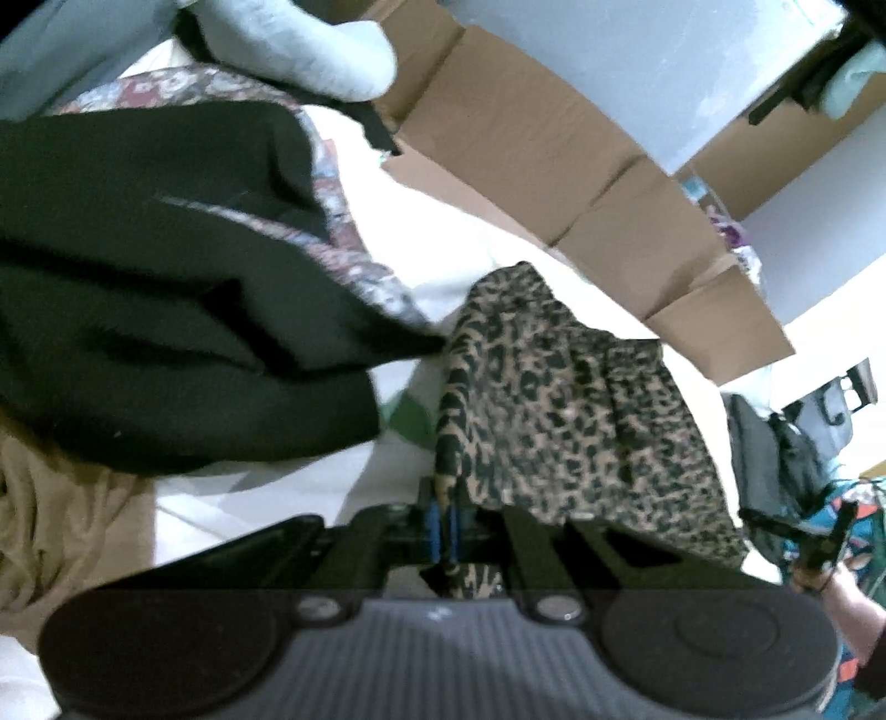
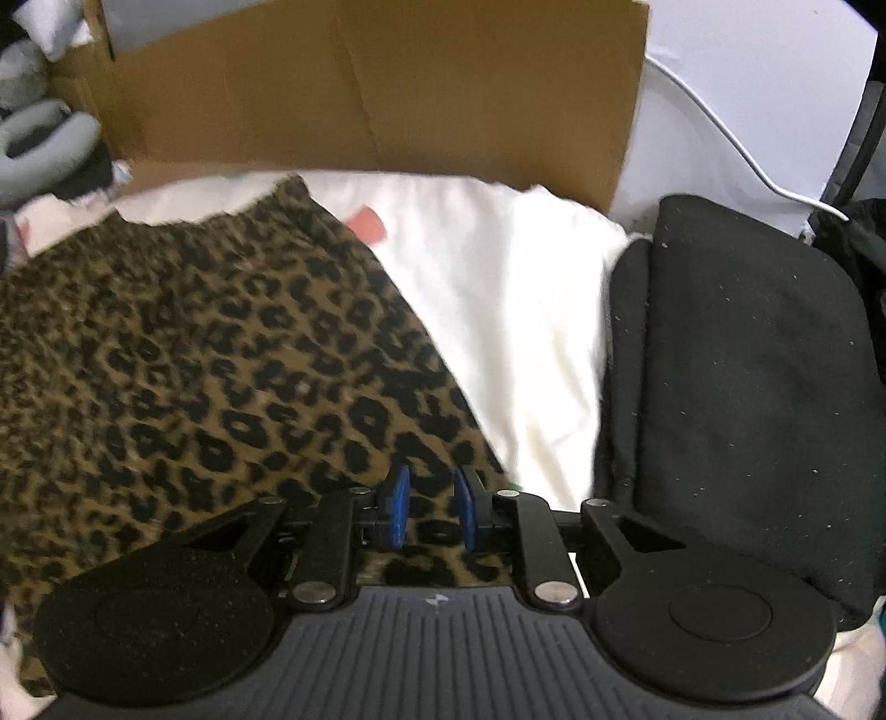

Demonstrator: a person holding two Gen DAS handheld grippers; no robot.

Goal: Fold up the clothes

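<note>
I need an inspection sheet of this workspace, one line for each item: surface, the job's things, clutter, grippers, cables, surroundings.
Surface: white bedding, mostly covered by clothes.
Job's things: leopard-print garment spread on the bedding; in the left wrist view one edge of it is raised.
Clutter: black garment, tan cloth, floral fabric, light grey garment, black padded bag.
Grippers: left gripper shut on the leopard-print garment's edge; right gripper over the garment, jaws apart, pads not pressing on it.
Cables: white cable along the wall.
Surroundings: cardboard boxes, pale wall, a hand at the picture's right edge.
</note>
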